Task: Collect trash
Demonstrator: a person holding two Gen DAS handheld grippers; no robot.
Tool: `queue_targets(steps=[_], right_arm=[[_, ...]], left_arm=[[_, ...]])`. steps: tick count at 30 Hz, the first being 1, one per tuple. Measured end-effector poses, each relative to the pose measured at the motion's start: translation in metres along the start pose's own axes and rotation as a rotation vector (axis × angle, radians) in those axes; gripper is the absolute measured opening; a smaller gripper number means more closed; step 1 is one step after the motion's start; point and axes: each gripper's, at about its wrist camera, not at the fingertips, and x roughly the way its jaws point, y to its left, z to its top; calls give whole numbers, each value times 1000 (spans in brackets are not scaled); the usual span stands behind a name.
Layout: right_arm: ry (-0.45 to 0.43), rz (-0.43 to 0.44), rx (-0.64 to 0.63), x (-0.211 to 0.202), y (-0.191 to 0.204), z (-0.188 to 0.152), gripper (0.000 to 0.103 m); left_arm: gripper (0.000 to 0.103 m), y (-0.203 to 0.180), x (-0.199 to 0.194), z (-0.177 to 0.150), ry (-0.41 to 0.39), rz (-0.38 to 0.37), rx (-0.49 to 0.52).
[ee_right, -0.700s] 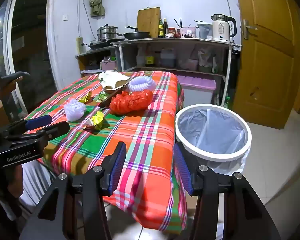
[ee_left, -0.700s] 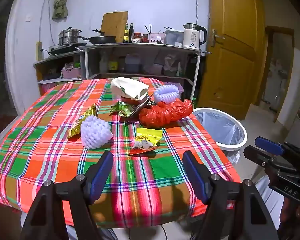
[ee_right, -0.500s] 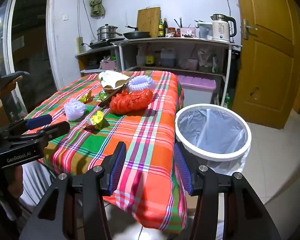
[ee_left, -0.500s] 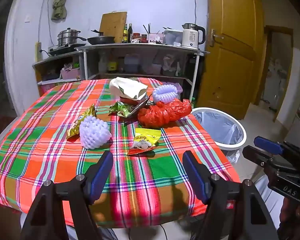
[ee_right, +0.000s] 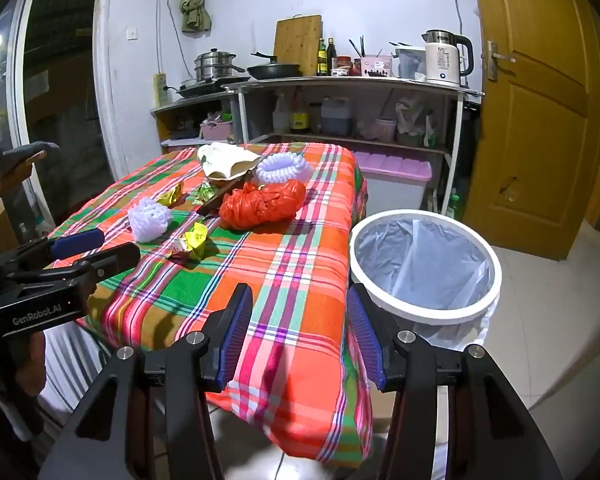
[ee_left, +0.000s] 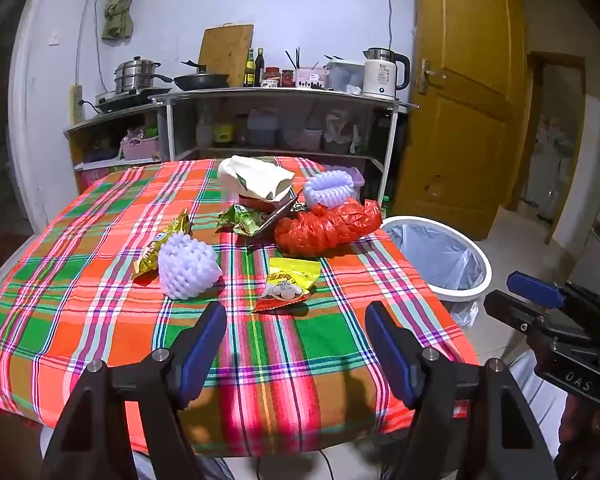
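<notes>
A plaid cloth of orange, green and pink covers the worktop, which fills the middle of the left wrist view. Trash lies in a loose cluster at its centre: a white foam fruit net, a gold wrapper touching it on the left, a yellow snack packet below centre, a crumpled red plastic bag, a green wrapper, a cream paper bag and a second foam net behind. At the right, on the tiled floor just beside the worktop, stands a white-rimmed bin lined with clear plastic. Across the upper frame runs a metal shelf with a steamer pot, frying pan, cutting board, bottles and a white kettle marked "55"; a wooden door is upper right. The left tool hangs open and empty over the worktop's near edge; its body reads "GenRobot.AI" at the right wrist view's lower left. The right tool, also open and empty, bears "DAS".
</notes>
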Motion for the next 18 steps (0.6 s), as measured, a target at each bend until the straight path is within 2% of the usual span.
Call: queue_targets(steps=[18], right_arm=[[0, 1, 0, -2, -2, 0, 51]], left_arm=[[71, -4, -3, -2, 1, -6, -2]])
